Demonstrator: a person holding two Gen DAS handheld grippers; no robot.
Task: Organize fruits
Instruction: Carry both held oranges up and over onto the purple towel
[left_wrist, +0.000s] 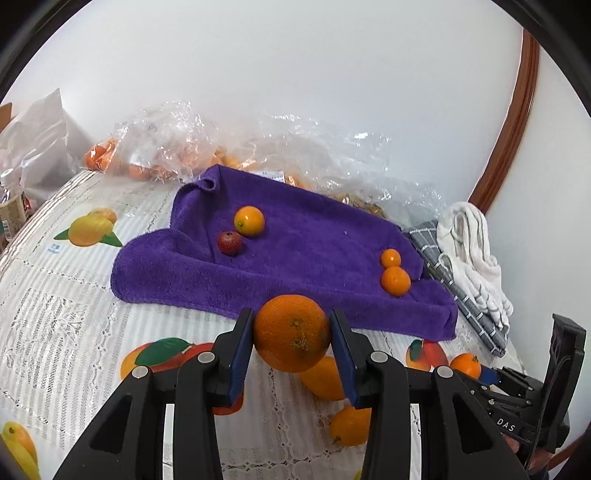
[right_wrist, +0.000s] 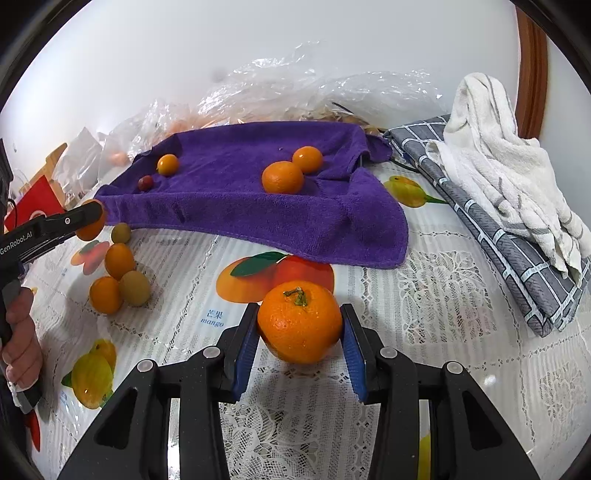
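In the left wrist view my left gripper (left_wrist: 291, 321) is shut on a large orange (left_wrist: 291, 334), held above the table in front of the purple towel (left_wrist: 314, 254). The towel carries a small orange (left_wrist: 249, 220) beside a red fruit (left_wrist: 229, 242), and two small oranges (left_wrist: 395, 280) near its right end. My right gripper (right_wrist: 300, 314) is shut on a stemmed orange (right_wrist: 299, 328), low over the tablecloth; I cannot tell whether it touches. Several loose small fruits (right_wrist: 119, 260) lie to the left of it, under my left gripper (right_wrist: 86, 218).
Crinkled plastic bags (right_wrist: 295, 92) with more fruit lie behind the towel against the wall. A grey checked cloth (right_wrist: 517, 258) and a white towel (right_wrist: 498, 166) are piled at the right. The tablecloth (right_wrist: 424, 314) has printed fruit pictures. A person's hand (right_wrist: 22, 332) grips the left tool.
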